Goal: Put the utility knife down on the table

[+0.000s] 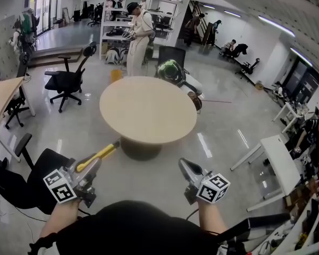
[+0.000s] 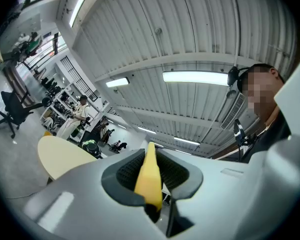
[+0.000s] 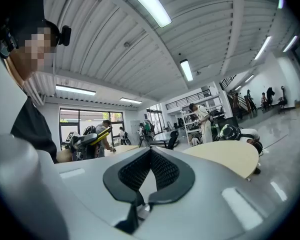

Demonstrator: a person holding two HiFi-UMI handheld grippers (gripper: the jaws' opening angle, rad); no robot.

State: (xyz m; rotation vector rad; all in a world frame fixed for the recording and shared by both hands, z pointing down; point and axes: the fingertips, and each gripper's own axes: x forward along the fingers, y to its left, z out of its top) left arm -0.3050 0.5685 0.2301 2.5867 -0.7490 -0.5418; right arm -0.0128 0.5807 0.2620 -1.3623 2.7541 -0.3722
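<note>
Round table (image 1: 148, 110): pale beige top, smooth and matt, seen from above and slightly to the near side. It is carried on a single dark pedestal (image 1: 141, 149), set on the floor (image 1: 90, 121). Floor: grey, glossy, ceiling lights mirrored in it as streaks. Placed directly on the floor around the table: a black office chair (image 1: 66, 84) to the left, a yellow bin (image 1: 115, 75) beyond the far edge, a white table (image 1: 279, 161) to the right, and a wooden desk (image 1: 1, 97) at the left margin.
</note>
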